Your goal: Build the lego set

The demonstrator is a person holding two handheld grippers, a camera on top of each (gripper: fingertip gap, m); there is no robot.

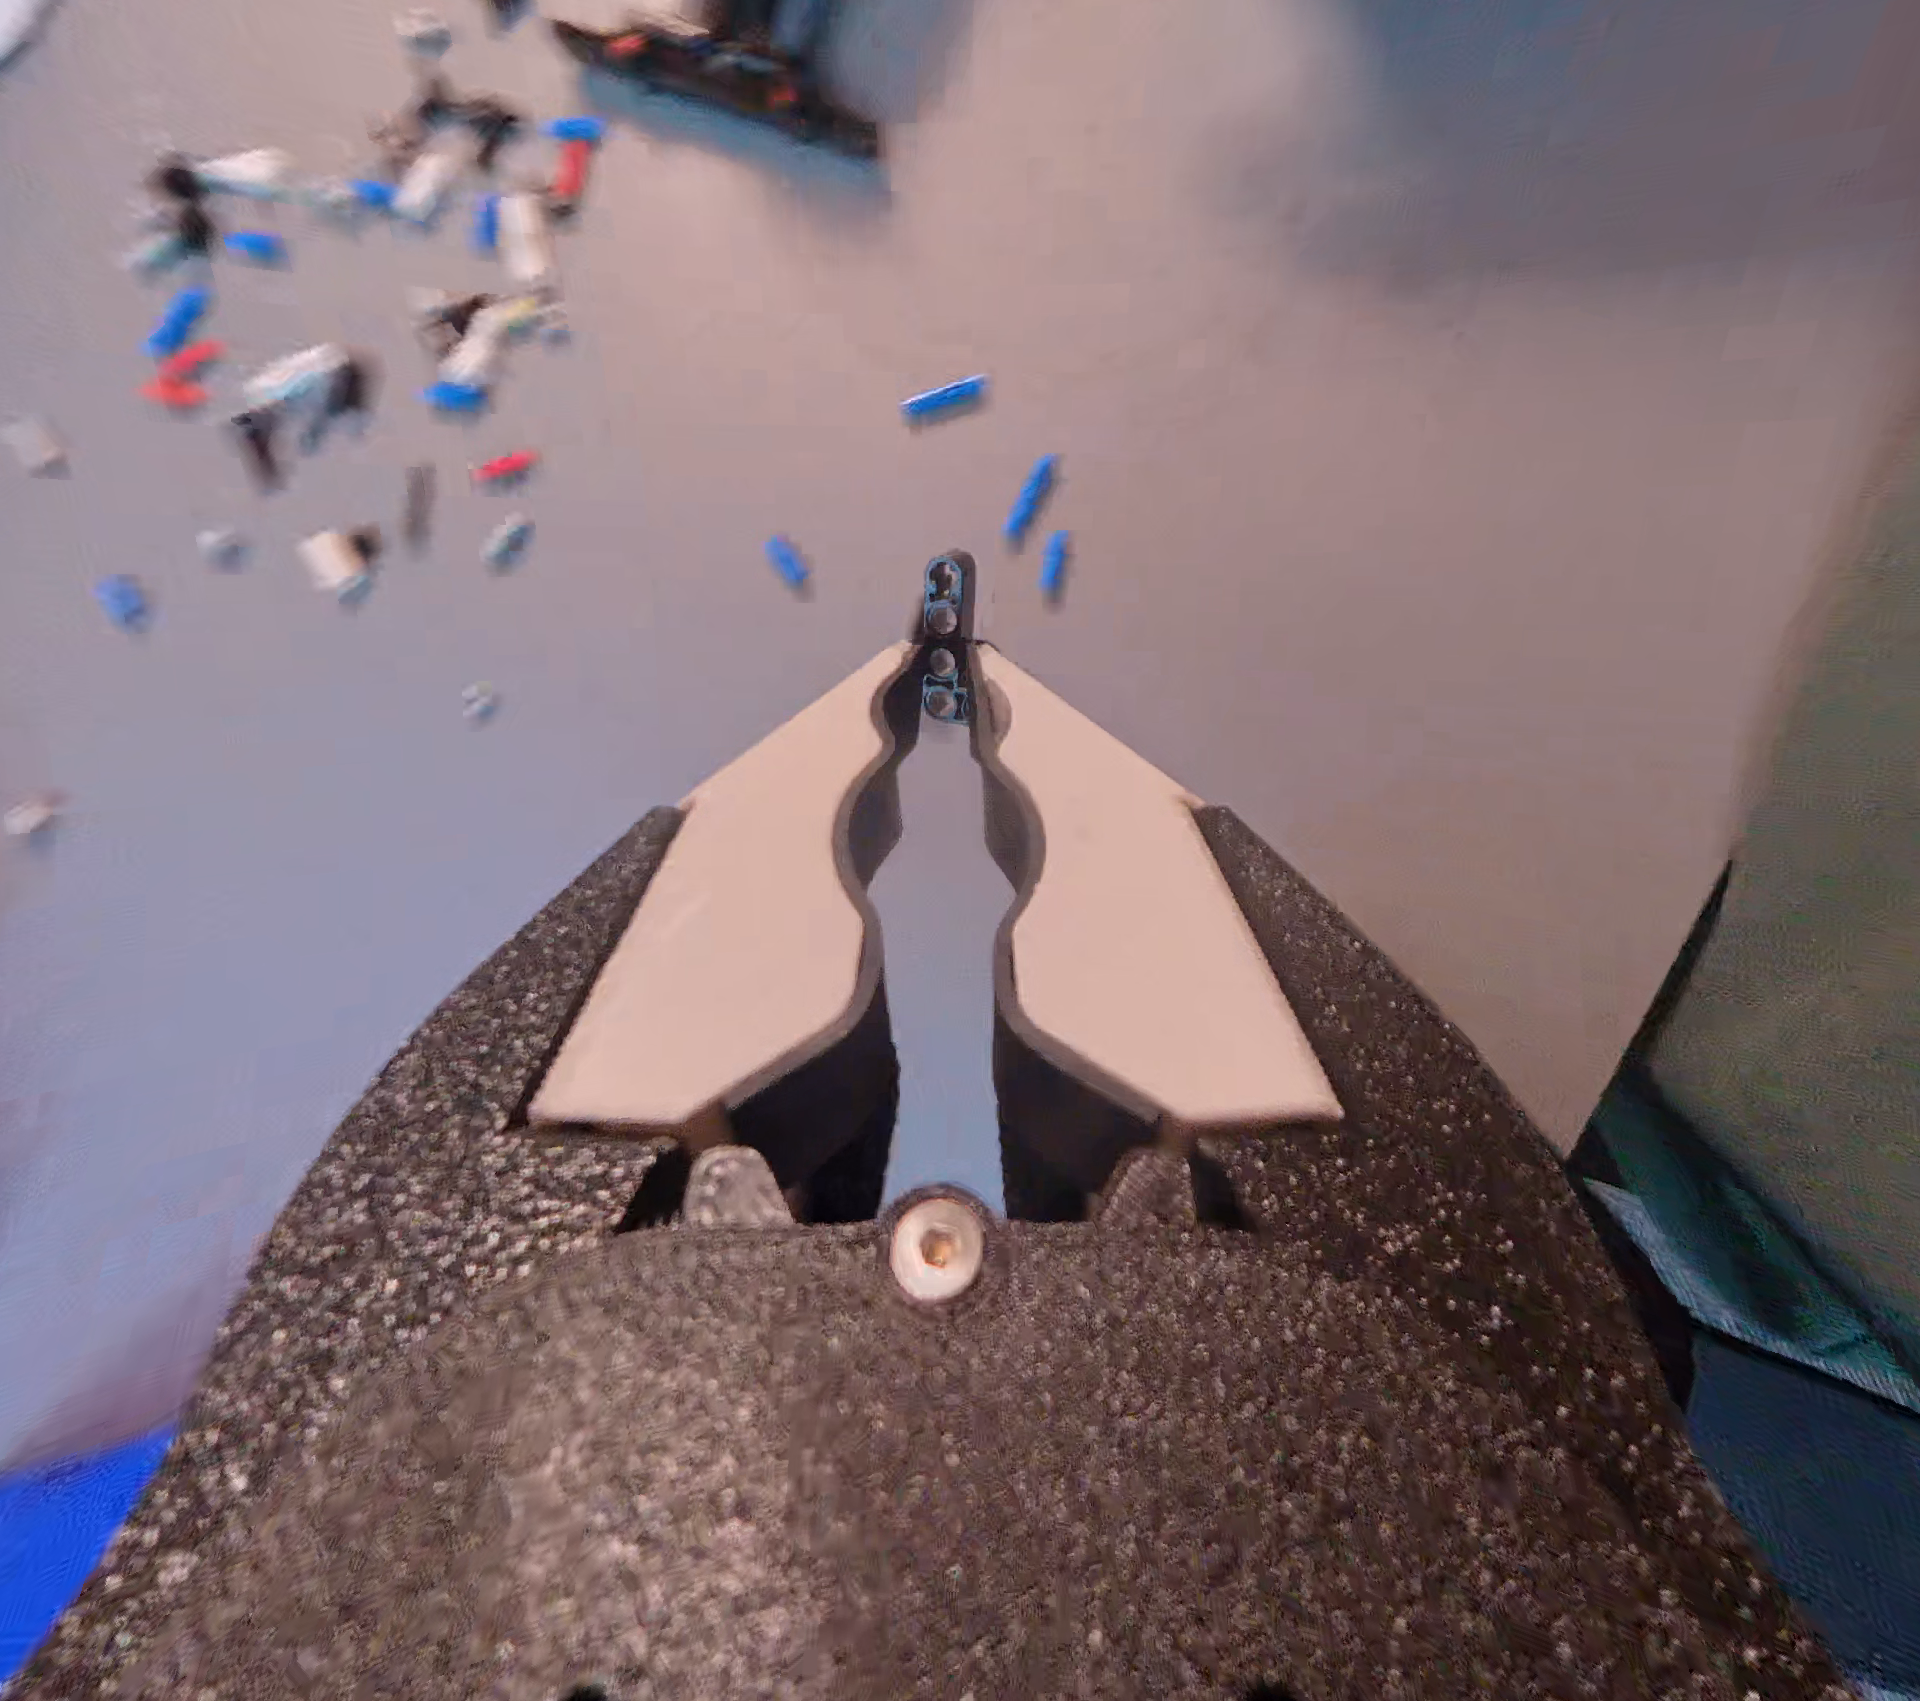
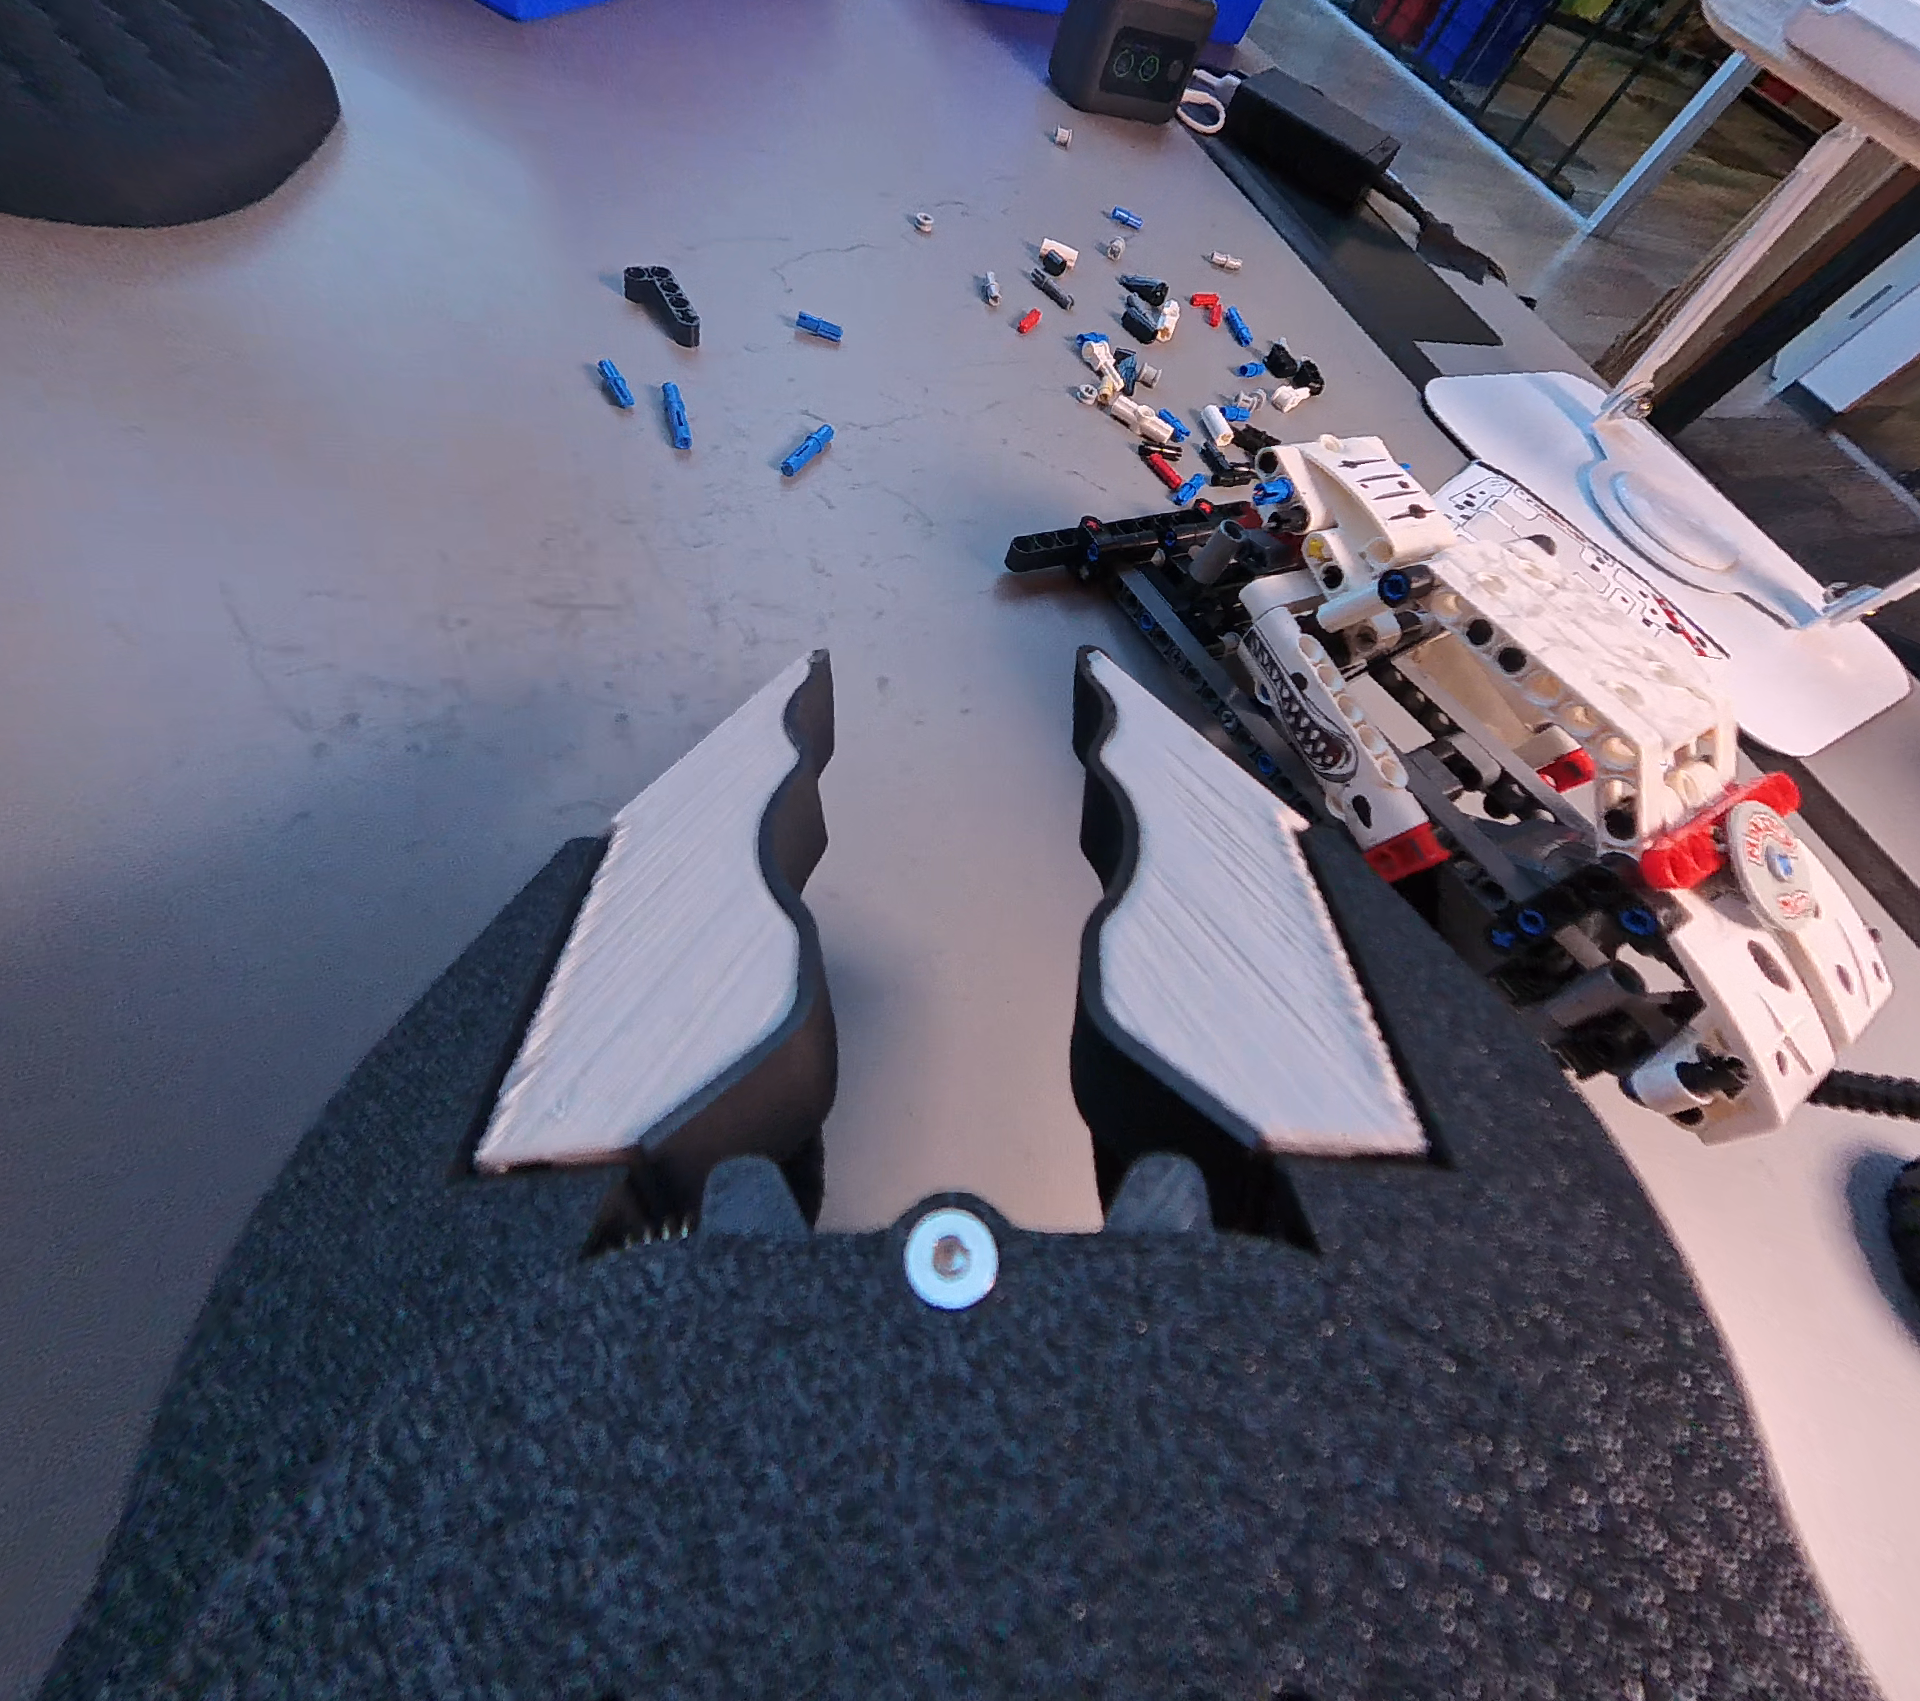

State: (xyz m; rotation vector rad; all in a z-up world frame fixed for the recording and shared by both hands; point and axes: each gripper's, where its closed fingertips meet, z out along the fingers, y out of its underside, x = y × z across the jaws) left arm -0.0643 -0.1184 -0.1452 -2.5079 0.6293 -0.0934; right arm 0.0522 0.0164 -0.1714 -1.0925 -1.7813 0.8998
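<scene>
Between your left gripper's (image 1: pixel 945 649) closed tips a black beam (image 1: pixel 947 641) stands with its long axis pointing straight ahead, above the blue pins (image 1: pixel 1029 496). Your right gripper (image 2: pixel 951 680) is open and empty (model (image 2: pixel 1475 716) just to its right).

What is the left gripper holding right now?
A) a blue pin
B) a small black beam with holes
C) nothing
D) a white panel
B: the left gripper is shut on a small black beam whose holes show between the fingertips, while the blue pins lie loose on the table.
</scene>
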